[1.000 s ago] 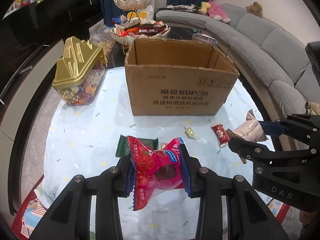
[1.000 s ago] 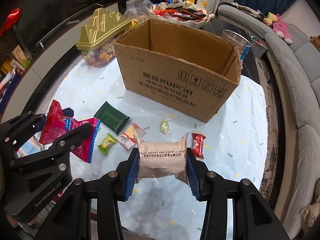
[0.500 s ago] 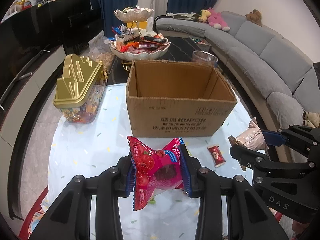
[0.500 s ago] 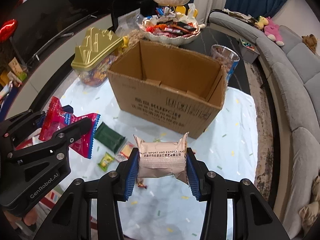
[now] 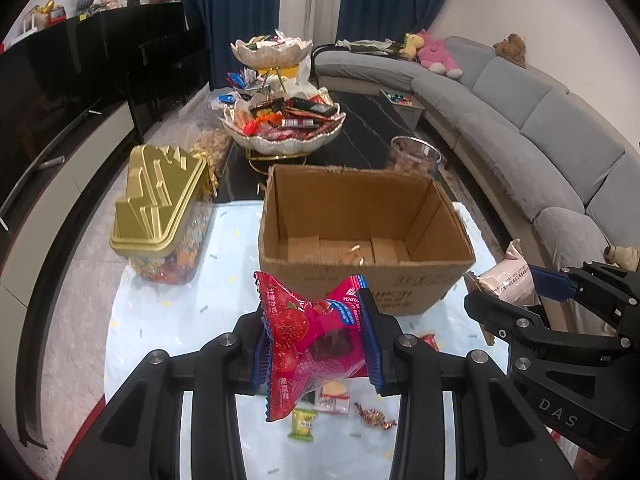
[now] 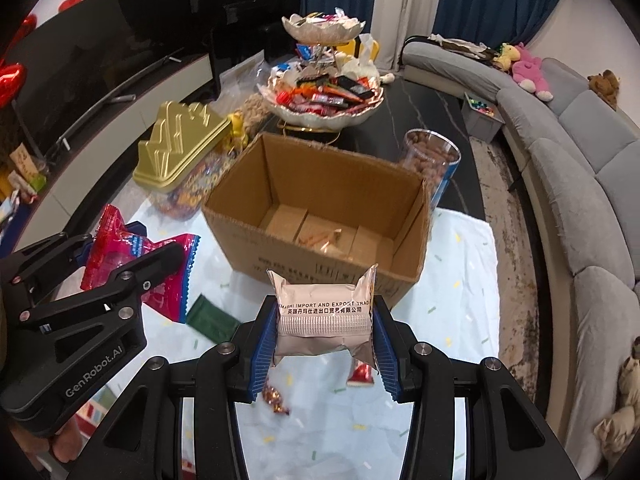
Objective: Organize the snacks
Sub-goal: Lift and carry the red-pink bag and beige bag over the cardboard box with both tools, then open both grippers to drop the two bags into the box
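My left gripper [image 5: 316, 344] is shut on a red yogurt snack packet [image 5: 310, 340] and holds it above the table, just short of the open cardboard box [image 5: 364, 280]. My right gripper [image 6: 324, 332] is shut on a beige snack packet [image 6: 324, 316], also raised, near the box's [image 6: 320, 268] front wall. Each gripper shows in the other view, the right gripper [image 5: 516, 292] and the left gripper [image 6: 132, 256]. A small snack [image 6: 320, 238] lies on the box floor. Loose candies [image 5: 304, 424] and a green packet [image 6: 210, 320] lie on the tablecloth below.
A gold-lidded candy container [image 5: 160, 216] stands left of the box. A tiered white bowl of snacks [image 5: 284, 124] and a clear jar of nuts [image 6: 430, 164] stand behind it. A grey sofa [image 5: 540, 140] curves along the right.
Both grippers have risen with their packets and moved toward the box; its inside now shows from above.
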Tool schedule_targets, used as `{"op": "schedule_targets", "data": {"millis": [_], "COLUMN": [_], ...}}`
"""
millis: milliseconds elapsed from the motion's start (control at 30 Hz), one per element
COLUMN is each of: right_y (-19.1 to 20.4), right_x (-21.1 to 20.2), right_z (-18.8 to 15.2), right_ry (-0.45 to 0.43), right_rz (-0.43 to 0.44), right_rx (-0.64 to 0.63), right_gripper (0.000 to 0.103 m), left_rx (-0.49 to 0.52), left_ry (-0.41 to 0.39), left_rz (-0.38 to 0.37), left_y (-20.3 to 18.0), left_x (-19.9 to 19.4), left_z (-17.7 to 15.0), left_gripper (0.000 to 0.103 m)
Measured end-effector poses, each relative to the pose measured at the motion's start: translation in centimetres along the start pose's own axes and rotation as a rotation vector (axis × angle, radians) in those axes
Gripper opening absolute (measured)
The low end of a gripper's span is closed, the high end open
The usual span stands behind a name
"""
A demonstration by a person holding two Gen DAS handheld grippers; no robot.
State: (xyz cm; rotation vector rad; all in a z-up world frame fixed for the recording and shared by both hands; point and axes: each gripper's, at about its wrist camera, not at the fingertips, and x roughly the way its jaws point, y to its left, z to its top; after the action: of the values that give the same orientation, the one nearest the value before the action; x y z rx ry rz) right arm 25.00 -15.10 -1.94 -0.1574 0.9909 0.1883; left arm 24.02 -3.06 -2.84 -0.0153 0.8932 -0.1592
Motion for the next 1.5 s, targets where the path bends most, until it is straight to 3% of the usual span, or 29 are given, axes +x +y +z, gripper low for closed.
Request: {"op": "schedule_targets", "data": {"millis": [500, 1500], "right_y": [-1.8, -3.6], "right_x": [0.5, 6.5], "right_z": [4.4, 8.1], "right_ry": [-0.041, 0.022], "right_rz": [-0.036, -0.044], "right_rx": [0.050, 0.081], "right_gripper": [0.046, 0.046], "left_rx": [0.038, 0.059], "left_ry": [-0.010, 0.060], "left_rz": [0.009, 0.006], "left_y": [0.0, 0.2], "left_x": [1.7, 9.4], "left_z": [4.2, 8.7], "left_gripper": [0.038, 0.038]}}
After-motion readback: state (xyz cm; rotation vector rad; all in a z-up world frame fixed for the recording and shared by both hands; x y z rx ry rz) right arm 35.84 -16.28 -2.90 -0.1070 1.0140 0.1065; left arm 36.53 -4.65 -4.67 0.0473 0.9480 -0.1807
